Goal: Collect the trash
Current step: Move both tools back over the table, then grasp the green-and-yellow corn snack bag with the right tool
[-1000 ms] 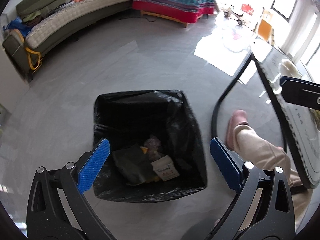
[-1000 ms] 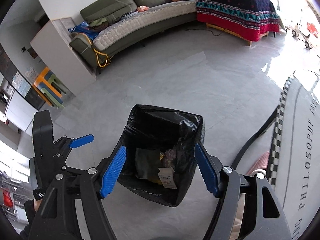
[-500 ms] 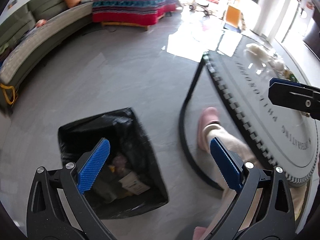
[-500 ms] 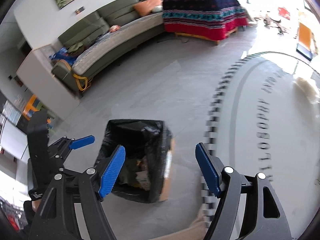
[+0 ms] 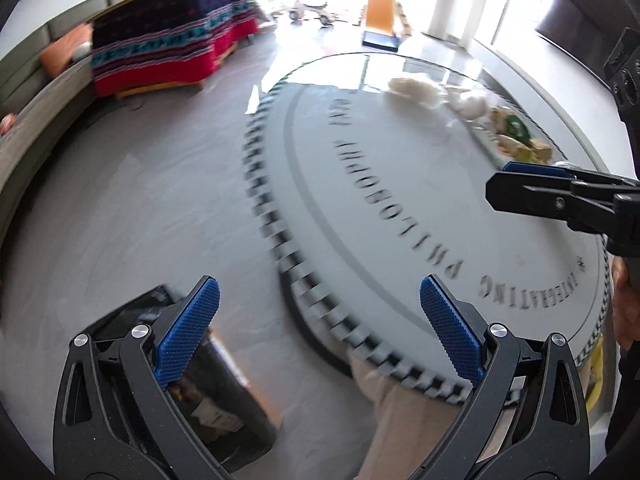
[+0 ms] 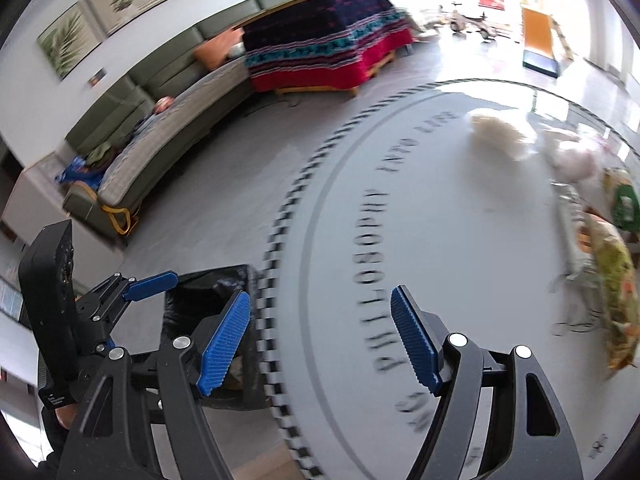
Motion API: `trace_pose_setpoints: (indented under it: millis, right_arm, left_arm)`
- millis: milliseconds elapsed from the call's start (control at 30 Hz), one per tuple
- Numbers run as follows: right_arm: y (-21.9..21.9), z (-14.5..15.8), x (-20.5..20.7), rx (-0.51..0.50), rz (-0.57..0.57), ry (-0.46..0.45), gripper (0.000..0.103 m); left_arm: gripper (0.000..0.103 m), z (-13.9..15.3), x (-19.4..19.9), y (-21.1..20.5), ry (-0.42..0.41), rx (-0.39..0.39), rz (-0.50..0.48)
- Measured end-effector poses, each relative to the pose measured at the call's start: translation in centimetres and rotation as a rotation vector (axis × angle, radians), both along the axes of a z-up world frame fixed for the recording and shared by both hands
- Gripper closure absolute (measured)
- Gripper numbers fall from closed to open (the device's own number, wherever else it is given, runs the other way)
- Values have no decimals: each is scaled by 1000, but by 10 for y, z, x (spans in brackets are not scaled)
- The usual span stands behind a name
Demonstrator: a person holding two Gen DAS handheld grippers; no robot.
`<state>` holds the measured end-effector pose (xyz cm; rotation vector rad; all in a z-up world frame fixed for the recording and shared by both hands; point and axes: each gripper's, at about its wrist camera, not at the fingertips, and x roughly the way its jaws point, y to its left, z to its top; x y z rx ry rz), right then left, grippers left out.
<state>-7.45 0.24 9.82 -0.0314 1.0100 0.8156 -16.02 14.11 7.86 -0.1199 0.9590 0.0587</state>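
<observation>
Your inventory, left to right.

Sofa (image 6: pixel 168 140): green, curved, along the far wall at your left, with clothes piled at its near end.

Patterned cloth (image 6: pixel 324 36): red, teal and dark, draped over a low piece of furniture beside the sofa.

Trash bin (image 6: pixel 208 300): lined with a black bag, standing on the grey floor just beside the table's left edge. In the left wrist view it sits at lower left, partly behind your claw's left finger, with paper scraps visible inside.

Your left claw (image 5: pixel 316 332): spread wide, nothing between its blue pads; it hangs over the gap between bin and table edge. Below it shows your trouser leg (image 5: pixel 400 408), light beige.

Table (image 6: pixel 460 240): round, grey, with a checkered rim and a ring of lettering. Blurred in both views.

Your right claw (image 6: pixel 320 340): spread wide, empty, over the table's left rim.

Trash on the table, far right side:
- white crumpled tissue (image 6: pixel 500 132), nearest the middle;
- a second pale wad (image 6: pixel 576 160) just beside it;
- colourful wrappers (image 6: pixel 616 260), yellow and green, near the right rim. Details too blurred to tell.

All trash items lie well apart from both claws.
</observation>
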Motion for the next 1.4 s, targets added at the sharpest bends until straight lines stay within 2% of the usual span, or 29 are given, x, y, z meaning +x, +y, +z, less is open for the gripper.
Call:
trace_pose_setpoints:
  millis: [500,733,967,1167,1267,1333,1400]
  right_arm:
    - [-118,-8,79,-54,-218,-4,29]
    - [-156,-22,128,-117,-309,36,29]
    - [-171,-52,168,-183,-370,103,29]
    - [-171,-73,184,-259,-406,113,29]
    - [-172,-82,191,-302,-423,117,29]
    - [-174,-93,196,-304,-422,153,29]
    - [-180,-99,200,-260,-428,195,30]
  left_arm:
    - [6,-2,94,-92,38,-20,-196]
    - [6,-13,128,-120,77,-53,-212]
    - [6,-28,146,-133,111,-80,-249]
    - [6,-39,152,-129,137,-126,-247]
    - [6,-42,153,-130,142,-124,-251]
    - [6,-43,154,-130,142,-125,-254]
    - [6,-43,154,-130,143,-126,-257]
